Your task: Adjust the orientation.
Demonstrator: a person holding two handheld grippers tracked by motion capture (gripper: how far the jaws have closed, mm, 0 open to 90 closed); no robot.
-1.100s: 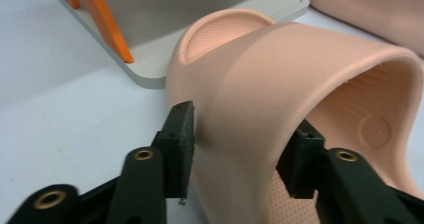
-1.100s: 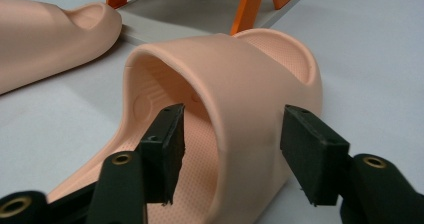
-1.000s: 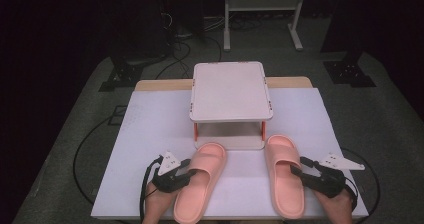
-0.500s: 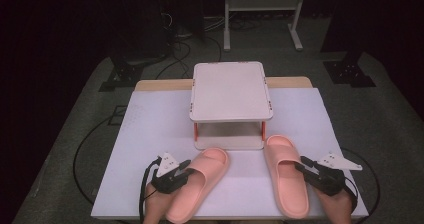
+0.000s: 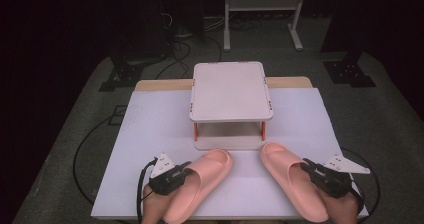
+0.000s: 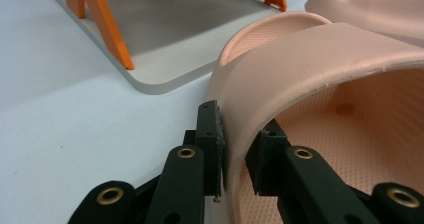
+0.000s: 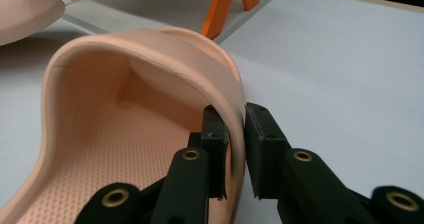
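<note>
Each hand-held gripper (left (image 6: 234,151), right (image 7: 235,149)) pinches a pink slipper's strap (image 6: 300,79), jaws just closing; lifting both toward the rack (image 5: 231,91) ahead comes next

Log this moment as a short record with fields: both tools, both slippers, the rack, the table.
left tool: jaws just closed, shut on the strap side of the left slipper
right tool: jaws just closed, shut on the strap side of the right slipper
slippers: pink, both flat on the table, toes toward the rack
rack: white two-level shelf with orange legs, nothing seen on either level
table: white top, person's hands at its near edge
</note>
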